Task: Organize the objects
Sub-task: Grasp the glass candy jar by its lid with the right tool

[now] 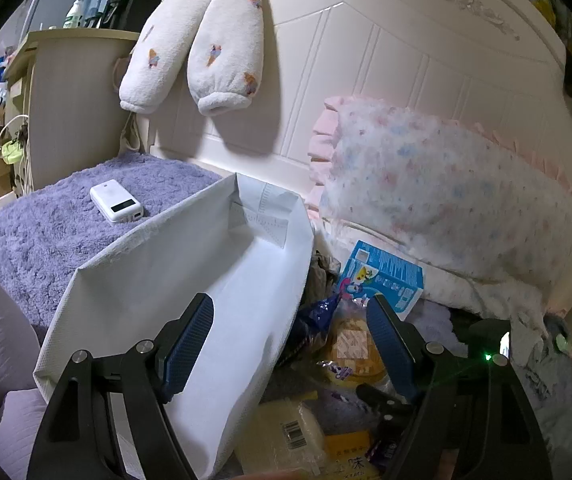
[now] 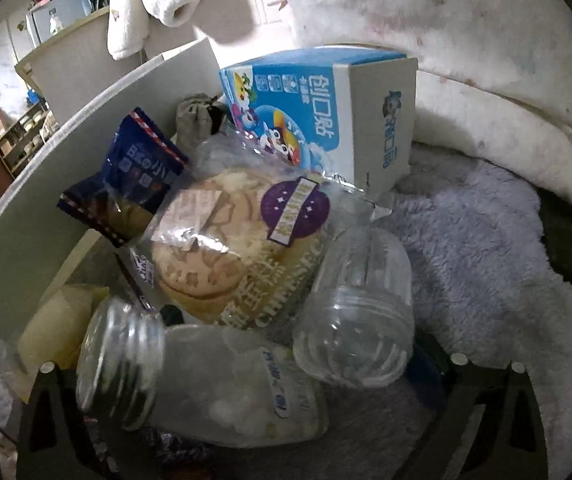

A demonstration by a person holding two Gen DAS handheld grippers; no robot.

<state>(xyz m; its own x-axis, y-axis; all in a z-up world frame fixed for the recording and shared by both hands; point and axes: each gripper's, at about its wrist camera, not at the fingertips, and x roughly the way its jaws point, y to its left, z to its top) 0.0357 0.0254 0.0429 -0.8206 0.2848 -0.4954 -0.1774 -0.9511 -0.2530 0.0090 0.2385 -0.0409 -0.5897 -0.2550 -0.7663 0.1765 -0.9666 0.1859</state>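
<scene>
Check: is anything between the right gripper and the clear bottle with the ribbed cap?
Nothing visible. The clear bottle with the ribbed cap lies directly before the right gripper, between its open jaws. A clear plastic jar lies just beyond it to the right, the wrapped cheesecake behind both.

A home bedroom: a white panelled headboard (image 1: 386, 80), a frilled pillow (image 1: 446, 200) and a fluffy lavender blanket (image 1: 45, 232).

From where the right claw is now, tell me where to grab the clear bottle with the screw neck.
Grip the bottle across its cylindrical body, just behind the threaded neck. It lies on its side, so probably come straight down from above, jaws astride its width. The neighbouring clear jar touches its far side, so stay near the neck end.
</scene>
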